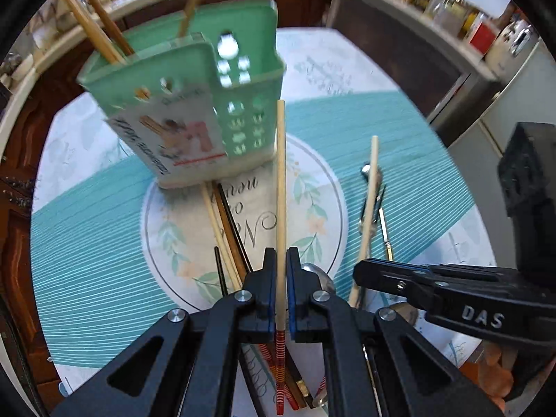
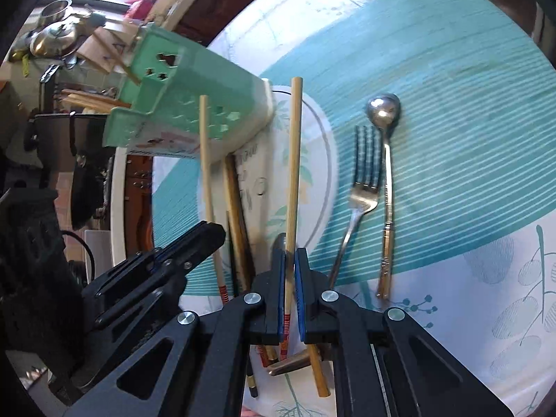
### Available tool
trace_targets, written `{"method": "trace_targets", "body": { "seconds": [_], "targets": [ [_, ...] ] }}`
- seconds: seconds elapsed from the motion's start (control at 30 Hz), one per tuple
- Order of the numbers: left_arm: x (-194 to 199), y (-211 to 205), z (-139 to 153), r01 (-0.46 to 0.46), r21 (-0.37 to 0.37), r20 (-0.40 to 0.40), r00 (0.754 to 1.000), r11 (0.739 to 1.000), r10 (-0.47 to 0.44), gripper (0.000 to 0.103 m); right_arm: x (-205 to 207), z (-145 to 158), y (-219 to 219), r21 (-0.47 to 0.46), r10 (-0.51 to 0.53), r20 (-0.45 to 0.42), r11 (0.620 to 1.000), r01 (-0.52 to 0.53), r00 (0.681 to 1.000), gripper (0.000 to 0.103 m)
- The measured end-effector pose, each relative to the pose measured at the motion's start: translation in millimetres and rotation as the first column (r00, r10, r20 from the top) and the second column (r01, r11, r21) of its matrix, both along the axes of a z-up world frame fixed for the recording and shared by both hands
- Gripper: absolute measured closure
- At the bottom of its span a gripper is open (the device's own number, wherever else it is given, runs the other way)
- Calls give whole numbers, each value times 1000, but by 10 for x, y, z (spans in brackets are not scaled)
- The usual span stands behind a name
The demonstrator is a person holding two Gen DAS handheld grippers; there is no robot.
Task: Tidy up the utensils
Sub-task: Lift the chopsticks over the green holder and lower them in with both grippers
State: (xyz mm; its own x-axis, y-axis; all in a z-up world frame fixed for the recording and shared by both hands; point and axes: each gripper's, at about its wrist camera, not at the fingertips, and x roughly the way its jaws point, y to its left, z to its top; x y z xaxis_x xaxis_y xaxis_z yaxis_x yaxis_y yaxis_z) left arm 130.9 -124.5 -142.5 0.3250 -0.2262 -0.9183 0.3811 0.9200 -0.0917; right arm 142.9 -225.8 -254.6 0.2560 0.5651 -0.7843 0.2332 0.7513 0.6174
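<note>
My left gripper (image 1: 280, 264) is shut on a pale chopstick (image 1: 280, 187) with a red-striped end, held above the table and pointing at the green utensil holder (image 1: 194, 104). That holder has several chopsticks (image 1: 100, 34) standing in it. My right gripper (image 2: 290, 253) is shut on a matching pale chopstick (image 2: 293, 166). Each gripper shows in the other's view: the right gripper (image 1: 361, 272) with its chopstick (image 1: 370, 201), the left gripper (image 2: 215, 232) with its chopstick (image 2: 205, 160). Loose brown and black chopsticks (image 2: 236, 215) lie below the green holder (image 2: 194, 104). A fork (image 2: 361, 187) and a long spoon (image 2: 386, 160) lie to the right.
The round table (image 2: 451, 87) wears a teal and white printed cloth. More chopsticks and a spoon lie under my fingers near its front edge (image 2: 299, 361). Jars and bottles crowd a counter (image 1: 451, 10) behind, and pots (image 2: 55, 34) stand at the far left.
</note>
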Motion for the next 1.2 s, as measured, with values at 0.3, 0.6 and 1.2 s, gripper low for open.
{"method": "trace_targets", "body": {
  "seconds": [0.3,0.6,1.2],
  "targets": [
    [-339,438,739,-55,-92,267,961,994,78,100,-246,848,270,-66,93,256,995,-78,962,98],
    [-224,851,1522,-117,-241,447,868,964,217,100,-152,1996,441,-205,132,507,978,-30,852,98],
    [878,1036,1712,-245,-363,609,667,899,428,100,1036,2871,745,-289,94,717,942,171,691,98]
  ]
}}
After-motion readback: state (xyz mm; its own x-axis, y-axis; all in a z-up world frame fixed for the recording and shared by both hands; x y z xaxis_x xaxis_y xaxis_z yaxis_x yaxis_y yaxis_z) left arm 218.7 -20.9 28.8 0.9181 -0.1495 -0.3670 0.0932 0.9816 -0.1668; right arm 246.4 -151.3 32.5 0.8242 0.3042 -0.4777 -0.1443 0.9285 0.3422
